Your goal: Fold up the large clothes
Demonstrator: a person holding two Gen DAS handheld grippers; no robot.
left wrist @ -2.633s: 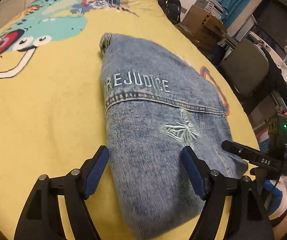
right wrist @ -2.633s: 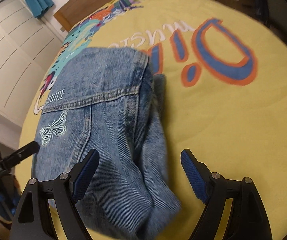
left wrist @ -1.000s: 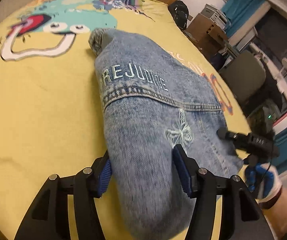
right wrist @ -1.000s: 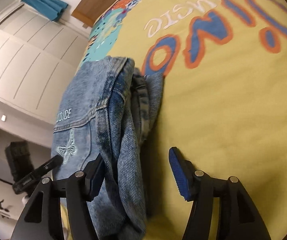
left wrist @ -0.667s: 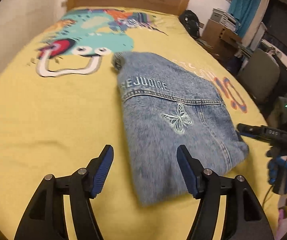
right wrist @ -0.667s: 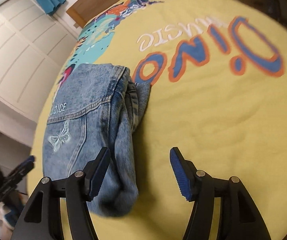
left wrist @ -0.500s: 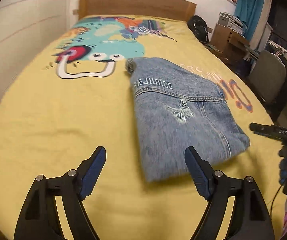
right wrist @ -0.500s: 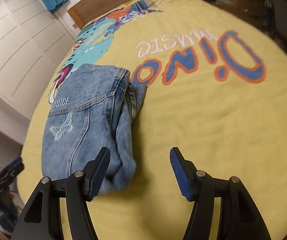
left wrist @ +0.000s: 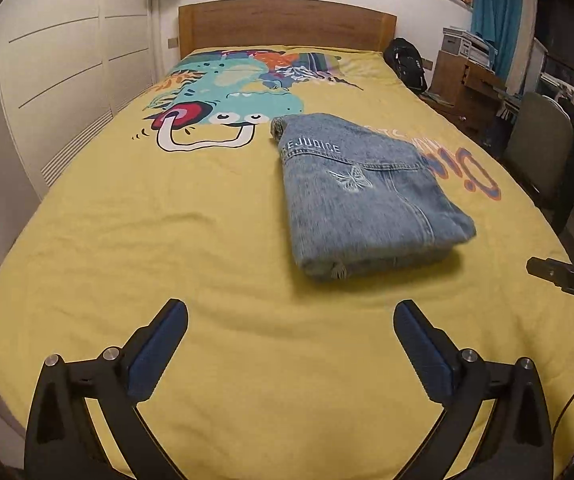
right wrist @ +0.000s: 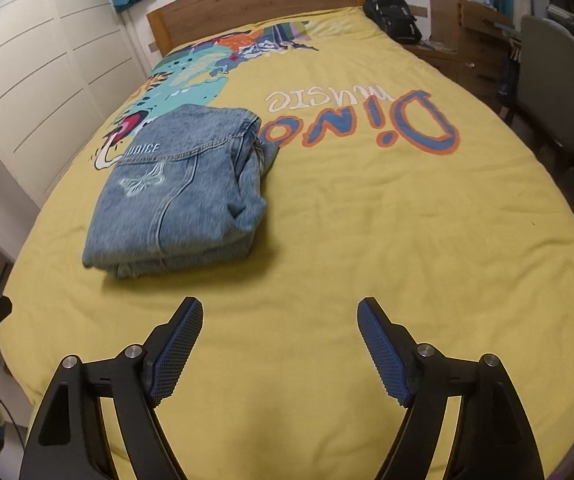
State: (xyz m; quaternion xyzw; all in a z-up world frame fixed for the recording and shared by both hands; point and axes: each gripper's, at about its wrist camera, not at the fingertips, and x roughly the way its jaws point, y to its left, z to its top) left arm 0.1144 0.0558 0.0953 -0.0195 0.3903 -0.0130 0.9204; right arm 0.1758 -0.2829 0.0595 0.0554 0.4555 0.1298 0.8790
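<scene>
1. Right of centre in my left wrist view lies the folded blue denim jacket with a white embroidered butterfly [left wrist: 363, 196], a compact rectangle on the yellow printed bedspread [left wrist: 167, 240]; in my right wrist view it sits at centre left [right wrist: 183, 196]. The folding looks finished to me.
2. Low in that left view, my left gripper [left wrist: 291, 344] hangs with its blue pads spread wide and nothing between them, well apart from the jacket. My right gripper [right wrist: 280, 344] is likewise released and empty at the bottom of its own frame.
3. At the bundle's near edge, toward the lower part of both frames, the stacked layers show as loose lips with a frayed tuft. If I reach back in and catch only the top lip, I judge the stack could peel open.
4. Along the bundle's right side in the right wrist view, a bit of denim pokes out from under the top layer, just beside the orange and blue lettering [right wrist: 367, 124]. Tugging it to tidy could drag inner layers askew.
5. Denim this thick tends to spring back; the top panel bulges slightly, so the fold may relax and slump by itself.
6. Near the right edge of the left view, the bed's edge is close to the bundle; a careless nudge could push it toward the grey chair [left wrist: 543, 148].
</scene>
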